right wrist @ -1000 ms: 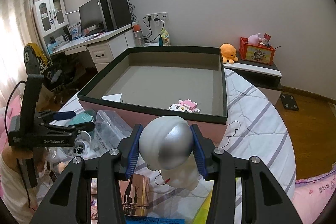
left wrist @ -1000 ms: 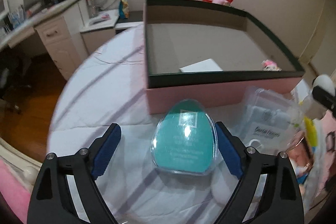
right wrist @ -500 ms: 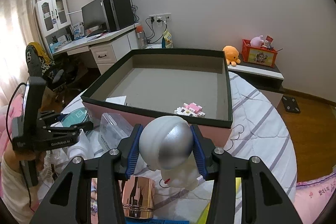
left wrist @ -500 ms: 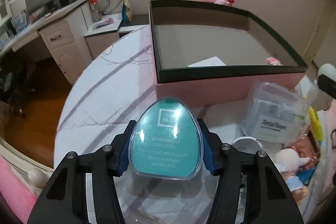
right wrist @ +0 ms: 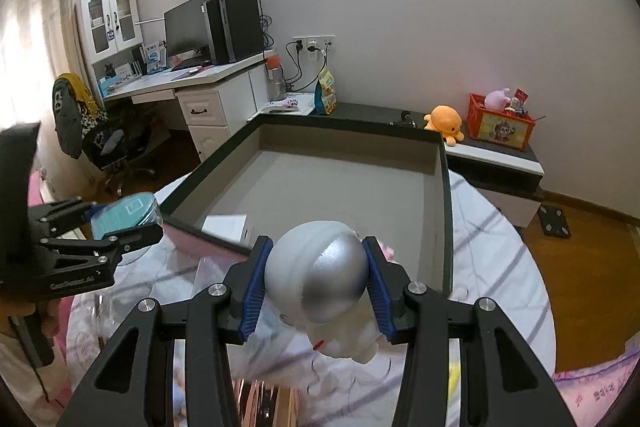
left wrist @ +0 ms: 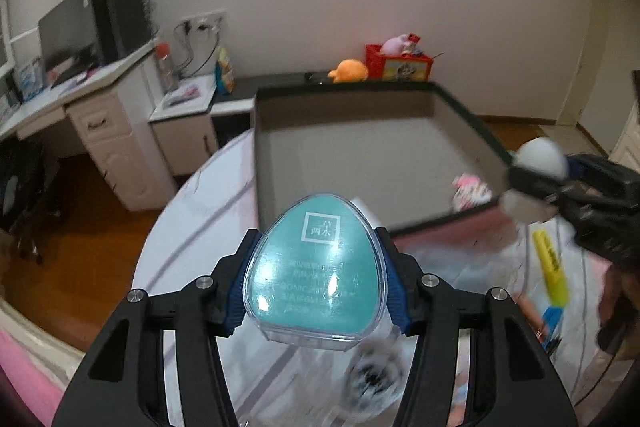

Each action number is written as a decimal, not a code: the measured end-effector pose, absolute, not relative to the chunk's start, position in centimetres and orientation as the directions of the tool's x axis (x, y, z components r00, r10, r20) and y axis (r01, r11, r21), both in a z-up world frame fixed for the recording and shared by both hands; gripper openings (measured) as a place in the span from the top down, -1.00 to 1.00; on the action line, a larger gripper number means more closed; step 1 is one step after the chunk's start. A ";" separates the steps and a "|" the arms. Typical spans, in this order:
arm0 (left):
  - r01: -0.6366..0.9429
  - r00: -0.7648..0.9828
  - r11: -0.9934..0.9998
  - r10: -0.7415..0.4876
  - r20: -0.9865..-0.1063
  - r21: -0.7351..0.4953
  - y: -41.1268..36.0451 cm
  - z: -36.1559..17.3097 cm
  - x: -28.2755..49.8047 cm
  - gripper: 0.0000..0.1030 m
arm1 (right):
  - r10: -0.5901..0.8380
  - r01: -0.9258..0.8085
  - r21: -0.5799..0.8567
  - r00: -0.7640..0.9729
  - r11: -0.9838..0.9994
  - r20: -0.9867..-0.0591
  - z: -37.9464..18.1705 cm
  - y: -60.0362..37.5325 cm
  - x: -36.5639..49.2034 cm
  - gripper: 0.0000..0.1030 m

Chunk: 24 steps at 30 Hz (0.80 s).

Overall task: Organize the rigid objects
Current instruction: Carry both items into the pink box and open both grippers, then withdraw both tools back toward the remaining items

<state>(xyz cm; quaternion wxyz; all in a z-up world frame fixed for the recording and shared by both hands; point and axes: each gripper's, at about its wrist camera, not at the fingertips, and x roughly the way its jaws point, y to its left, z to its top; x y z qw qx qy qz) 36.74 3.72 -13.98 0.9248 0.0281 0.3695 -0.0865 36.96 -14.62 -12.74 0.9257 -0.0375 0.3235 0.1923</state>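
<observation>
Over the bed, near the box: two hand-held grippers, each carrying one object.
Left gripper (left wrist: 316, 283): clenched on a teal egg-shaped case (left wrist: 316, 277) with a clear shell — its blue pads press both sides. The jaws were closing within the last second and now grip it.
Teal case position: lifted above the striped bedsheet (left wrist: 192, 227), in front of the box's near left corner.
Right gripper (right wrist: 316, 283): grasping a white astronaut figure (right wrist: 320, 279) by its silver-visored helmet.
Astronaut position: held just before the near wall, body hanging below the pads.
Box (right wrist: 448, 211): shallow, pink outside, dark rim — a white card (right wrist: 224, 225) and a small pink toy (left wrist: 470, 189) lie inside.
</observation>
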 end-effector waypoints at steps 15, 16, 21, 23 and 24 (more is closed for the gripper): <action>0.201 0.639 0.979 -0.097 -0.763 0.044 -1.1 -16.1 45.7 -0.11 | 0.274 -0.345 0.043 0.659 0.938 -0.701 -15.7 -13.4 43.9 0.07; 0.195 0.646 0.979 -0.088 -0.758 0.053 -1.2 -16.1 45.5 -0.11 | 0.270 -0.341 0.040 0.662 0.939 -0.699 -15.7 -13.6 43.6 0.04; 0.158 0.706 0.984 -0.053 -0.706 0.084 -0.4 -14.4 43.4 -0.59 | 0.267 -0.320 0.043 0.701 0.946 -0.661 -14.2 -14.5 42.1 -0.49; 0.144 0.737 0.986 -0.053 -0.674 0.080 0.2 -13.1 41.7 -0.80 | 0.267 -0.309 0.048 0.723 0.950 -0.637 -13.2 -15.1 41.0 -0.61; 0.141 0.750 0.987 -0.055 -0.660 0.077 0.4 -12.6 41.0 -0.82 | 0.270 -0.306 0.052 0.735 0.951 -0.622 -12.6 -15.4 40.1 -0.61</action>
